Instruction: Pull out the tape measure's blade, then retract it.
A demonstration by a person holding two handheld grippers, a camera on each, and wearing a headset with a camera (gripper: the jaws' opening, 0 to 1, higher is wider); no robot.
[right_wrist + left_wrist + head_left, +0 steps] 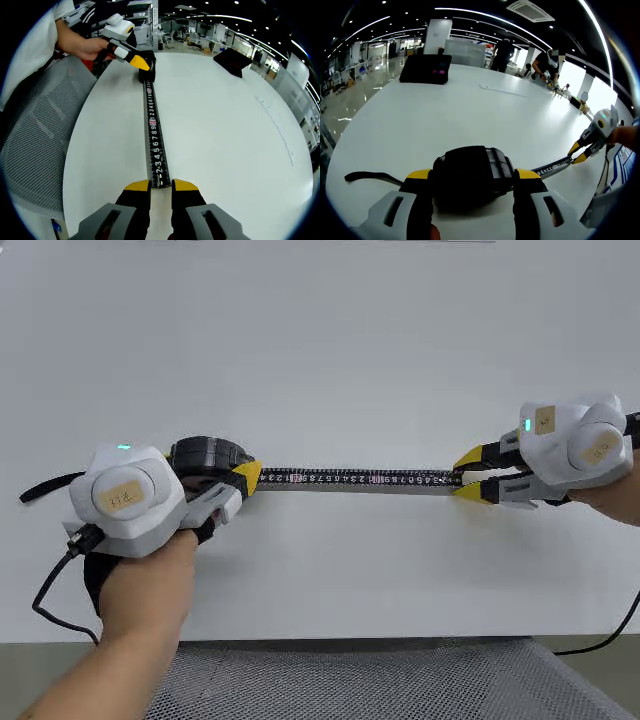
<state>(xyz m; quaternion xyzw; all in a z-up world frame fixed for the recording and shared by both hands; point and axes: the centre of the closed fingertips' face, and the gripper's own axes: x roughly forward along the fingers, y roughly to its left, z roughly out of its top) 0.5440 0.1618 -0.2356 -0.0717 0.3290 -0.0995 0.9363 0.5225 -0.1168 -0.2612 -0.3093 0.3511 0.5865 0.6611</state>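
Left gripper (238, 476): rounded white shell, tan paper label (120, 497) with handwritten marks on its round cap, small green light (124, 447) on top. Pale grey fingers, black further out, yellow at the tips. Black cable (48, 585) plugged in at the rear, looping down, plus a black strap (45, 487) off to the side. Right gripper (463, 476): same white shell, two tan labels (544, 420), a green lamp (527, 424), black-and-yellow jaws and a dark lead (612, 632) trailing below. Bare forearms in the head view; white sleeve (31, 52) in the right gripper view.
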